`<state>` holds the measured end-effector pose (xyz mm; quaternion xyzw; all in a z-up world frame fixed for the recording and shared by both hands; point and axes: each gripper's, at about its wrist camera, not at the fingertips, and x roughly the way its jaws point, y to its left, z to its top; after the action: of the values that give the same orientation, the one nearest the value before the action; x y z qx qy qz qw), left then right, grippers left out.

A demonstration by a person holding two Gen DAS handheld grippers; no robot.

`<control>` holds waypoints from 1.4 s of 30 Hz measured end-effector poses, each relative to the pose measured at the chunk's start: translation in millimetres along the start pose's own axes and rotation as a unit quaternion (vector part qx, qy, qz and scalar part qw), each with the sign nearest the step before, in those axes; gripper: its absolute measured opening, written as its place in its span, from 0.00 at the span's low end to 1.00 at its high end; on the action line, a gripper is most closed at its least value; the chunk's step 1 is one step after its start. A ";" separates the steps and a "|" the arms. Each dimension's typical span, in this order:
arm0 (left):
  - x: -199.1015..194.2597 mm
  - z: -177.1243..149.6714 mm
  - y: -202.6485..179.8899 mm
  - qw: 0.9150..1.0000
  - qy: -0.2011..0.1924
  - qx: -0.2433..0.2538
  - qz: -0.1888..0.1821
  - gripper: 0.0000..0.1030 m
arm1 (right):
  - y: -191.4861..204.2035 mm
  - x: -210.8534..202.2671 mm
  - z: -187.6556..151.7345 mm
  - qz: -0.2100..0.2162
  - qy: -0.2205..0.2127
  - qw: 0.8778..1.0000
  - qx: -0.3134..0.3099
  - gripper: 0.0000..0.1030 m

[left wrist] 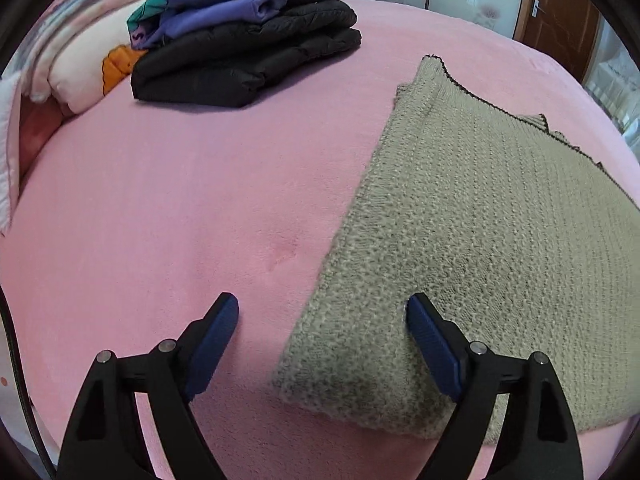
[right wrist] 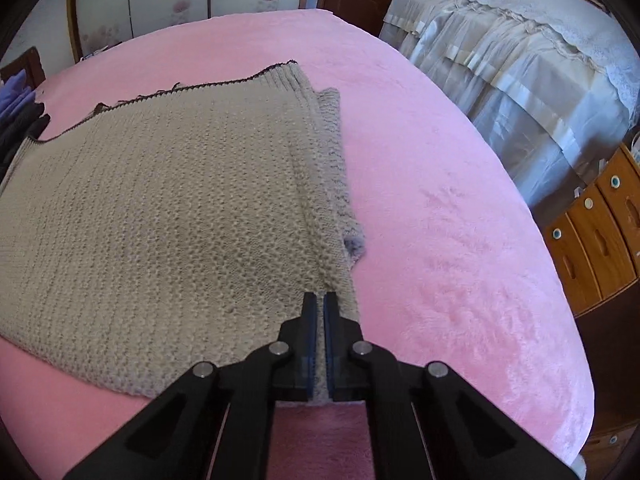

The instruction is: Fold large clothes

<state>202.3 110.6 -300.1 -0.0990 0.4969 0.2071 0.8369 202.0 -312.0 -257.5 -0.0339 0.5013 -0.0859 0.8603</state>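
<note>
A large beige chunky-knit sweater (right wrist: 160, 216) with a thin dark trim along its far hem lies folded flat on the pink plush bed cover (right wrist: 440, 208). In the right wrist view it fills the area from about nine o'clock to the centre, and a narrower folded layer of the same knit shows along its right side toward one o'clock.

The right tongs (right wrist: 320, 300) are closed, their blue pads nearly touching with only a thin slit between them. They sit at six o'clock over the near right corner of the sweater, and a thin strip of the knit shows in the slit; whether the pads actually pinch it cannot be told.

The left tongs (left wrist: 322, 306) stand wide apart. Their left finger is over bare pink cover at seven o'clock, and their right finger lies over the sweater's near left corner (left wrist: 360, 380) at five o'clock, so the sweater's edge runs between the two. The pads press on nothing.

In the left wrist view, at eleven o'clock, a stack of folded clothes rests well apart from the sweater: a black padded jacket (left wrist: 244, 64) below and a purple garment (left wrist: 240, 4) on top. Pale bedding (left wrist: 80, 52) is piled at ten o'clock.

In the right wrist view, a second bed draped in pale lace-edged fabric (right wrist: 520, 68) stands at two o'clock, and wooden drawers (right wrist: 592, 232) at three o'clock.
</note>
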 end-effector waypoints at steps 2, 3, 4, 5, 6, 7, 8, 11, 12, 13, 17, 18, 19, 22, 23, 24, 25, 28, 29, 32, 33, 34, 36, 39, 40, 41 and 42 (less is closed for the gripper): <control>-3.1 0.6 3.5 1.000 0.003 -0.001 -0.004 0.83 | 0.4 -5.0 0.4 0.001 0.000 1.000 0.009 0.01; -4.6 0.3 4.2 1.000 0.006 -0.001 -0.006 0.83 | 1.4 -7.6 -0.1 0.001 -0.001 1.000 0.012 0.02; -7.0 -0.5 5.6 1.000 0.009 -0.002 -0.010 0.83 | 2.2 -11.4 -0.4 0.002 -0.002 1.000 0.017 0.02; -12.8 1.4 5.6 1.000 0.013 -0.004 -0.017 0.83 | 3.1 -15.6 -0.6 0.004 -0.002 1.000 0.022 0.02; -17.5 1.4 5.5 1.000 0.015 -0.005 -0.023 0.83 | 3.4 -19.9 -1.7 0.008 -0.002 1.000 0.027 0.02; -22.7 2.2 5.2 0.999 0.017 -0.007 -0.031 0.83 | 4.0 -24.6 -1.3 0.012 -0.002 0.999 0.032 0.02; -30.5 3.8 6.2 0.999 0.021 -0.012 -0.043 0.83 | 5.7 -31.3 -1.0 0.018 -0.005 0.999 0.039 0.03; -51.6 7.7 5.6 0.997 0.029 -0.026 -0.069 0.83 | 8.3 -50.3 0.5 0.042 -0.010 0.997 0.059 0.05; -58.5 8.8 5.1 0.996 0.028 -0.029 -0.075 0.83 | 9.5 -56.3 1.4 0.052 -0.011 0.996 0.066 0.05; -67.9 10.3 4.1 0.996 0.026 -0.032 -0.080 0.84 | 10.4 -61.7 2.7 0.060 -0.012 0.996 0.071 0.05; -100.2 18.8 -1.1 0.996 0.021 -0.034 -0.080 0.86 | 16.9 -85.5 11.4 0.098 -0.014 0.991 0.089 0.05; -106.6 21.4 -2.3 0.996 0.021 -0.033 -0.082 0.86 | 18.8 -90.7 13.9 0.104 -0.016 0.990 0.091 0.05; -113.5 24.0 -3.5 0.996 0.020 -0.032 -0.084 0.86 | 21.1 -96.1 16.5 0.108 -0.019 0.990 0.091 0.06; -136.7 29.6 -8.5 0.996 0.007 -0.025 -0.091 0.87 | 31.3 -116.7 27.0 0.122 -0.033 0.988 0.084 0.06; -144.9 31.8 -11.8 0.996 0.000 -0.020 -0.089 0.88 | 33.6 -121.4 29.1 0.126 -0.037 0.988 0.081 0.06; -149.9 32.0 -13.8 0.996 -0.004 -0.018 -0.088 0.90 | 37.4 -128.5 32.5 0.131 -0.045 0.987 0.077 0.06; -154.4 31.4 -15.6 0.996 -0.007 -0.015 -0.086 0.92 | 41.5 -134.7 35.6 0.136 -0.052 0.987 0.072 0.09; -162.6 25.2 -22.2 0.995 -0.008 -0.016 -0.103 0.93 | 52.1 -149.3 41.9 0.150 -0.073 0.984 0.058 0.23; -162.7 21.1 -24.5 0.993 -0.001 -0.021 -0.115 0.93 | 56.1 -153.3 43.9 0.153 -0.082 0.983 0.054 0.24; -152.1 4.0 -32.4 0.987 0.026 -0.042 -0.150 0.93 | 69.0 -161.4 47.4 0.160 -0.111 0.980 0.038 0.24; -145.2 -3.9 -36.0 0.986 0.035 -0.048 -0.156 0.93 | 72.9 -161.4 48.3 0.161 -0.117 0.980 0.033 0.24; -137.4 -11.0 -39.3 0.984 0.045 -0.054 -0.163 0.93 | 77.8 -159.8 49.3 0.161 -0.123 0.979 0.027 0.24; -123.4 -22.7 -42.2 0.981 0.054 -0.067 -0.175 0.93 | 84.9 -155.1 51.8 0.165 -0.128 0.978 0.022 0.24; -95.8 -38.6 -41.6 0.972 0.071 -0.104 -0.199 0.93 | 97.3 -142.9 51.8 0.162 -0.138 0.977 0.009 0.24; -86.1 -42.5 -40.5 0.968 0.079 -0.117 -0.205 0.92 | 102.0 -137.9 51.2 0.158 -0.139 0.978 0.002 0.24; -71.4 -48.8 -37.8 0.962 0.090 -0.140 -0.215 0.92 | 108.4 -130.3 50.4 0.153 -0.137 0.979 -0.006 0.24; -62.2 -52.7 -35.4 0.958 0.096 -0.155 -0.222 0.92 | 110.9 -126.0 49.6 0.153 -0.134 0.979 -0.009 0.24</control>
<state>150.2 43.9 -272.9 -0.3547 0.5026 0.0799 0.7844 196.9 -181.5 -141.0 0.0247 0.3814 0.0566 0.9224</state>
